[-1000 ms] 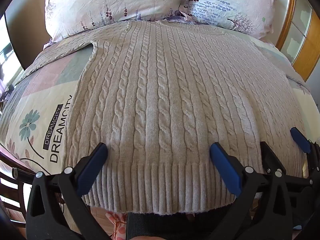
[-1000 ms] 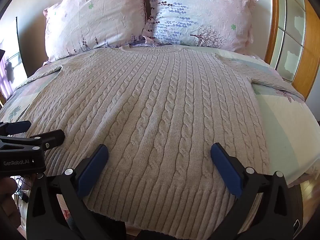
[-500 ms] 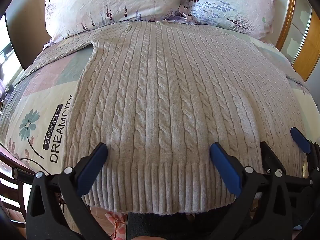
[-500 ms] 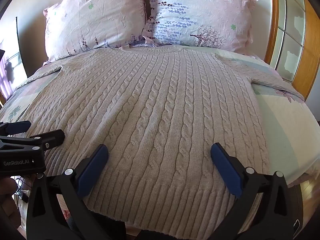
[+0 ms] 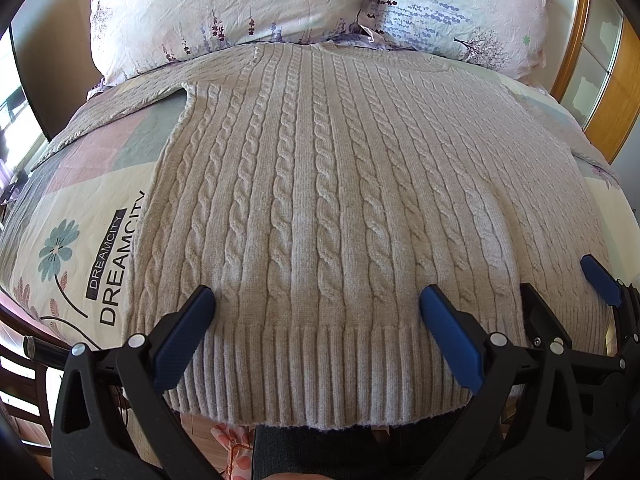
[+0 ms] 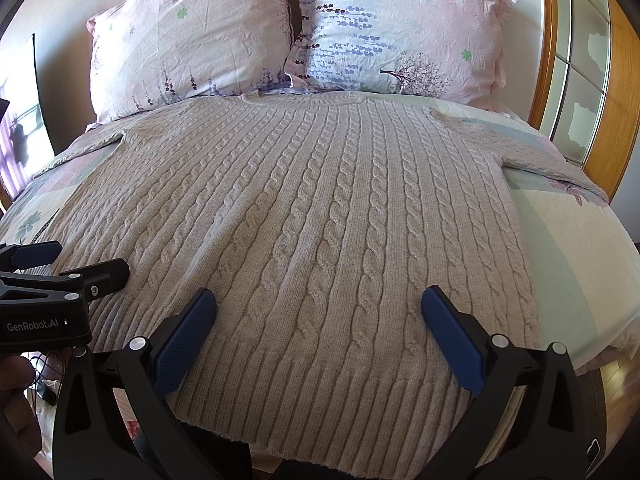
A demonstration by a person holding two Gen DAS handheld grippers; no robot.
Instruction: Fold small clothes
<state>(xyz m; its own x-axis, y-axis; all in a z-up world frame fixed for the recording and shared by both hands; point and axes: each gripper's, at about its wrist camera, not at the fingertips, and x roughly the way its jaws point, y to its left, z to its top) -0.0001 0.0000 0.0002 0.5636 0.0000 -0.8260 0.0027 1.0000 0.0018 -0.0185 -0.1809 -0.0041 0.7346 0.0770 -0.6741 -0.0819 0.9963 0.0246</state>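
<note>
A beige cable-knit sweater (image 5: 320,184) lies spread flat on the bed, front up, neck toward the pillows, ribbed hem at the near edge; it also fills the right wrist view (image 6: 320,220). Its sleeves stretch out to both sides. My left gripper (image 5: 316,312) is open, hovering over the hem left of centre, holding nothing. My right gripper (image 6: 318,314) is open over the hem right of centre, holding nothing. The right gripper shows at the right edge of the left wrist view (image 5: 560,292), and the left gripper at the left edge of the right wrist view (image 6: 60,264).
Two floral pillows (image 6: 192,40) (image 6: 400,32) lean against the headboard. The bedcover (image 5: 80,240) carries a flower print and the word DREAMCITY. A wooden-framed panel (image 6: 580,60) stands at the right. The near bed edge drops to the floor below the hem.
</note>
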